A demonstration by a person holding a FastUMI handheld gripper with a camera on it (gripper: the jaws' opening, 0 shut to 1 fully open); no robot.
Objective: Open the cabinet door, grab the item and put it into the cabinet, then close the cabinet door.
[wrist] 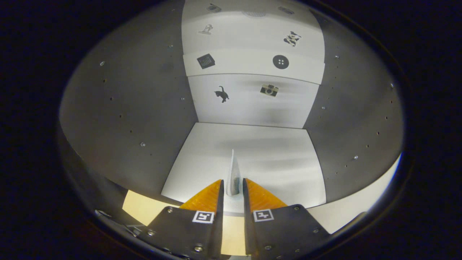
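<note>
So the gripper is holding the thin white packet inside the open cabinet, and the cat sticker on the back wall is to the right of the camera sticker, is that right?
Not quite. In the gripper view the cat sticker is to the left of the camera sticker, not the right. The rest holds: the gripper holds the thin white packet between its fingers inside the open cabinet.

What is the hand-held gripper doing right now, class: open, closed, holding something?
Hand-held gripper: closed on a thin white packet, held upright inside the cabinet.

The cabinet (249, 151) is open, with grey side walls and a white floor and back panel. A thin, pale, flat item (232, 177) stands upright on edge, clamped between the gripper (233, 186) fingers.
</note>
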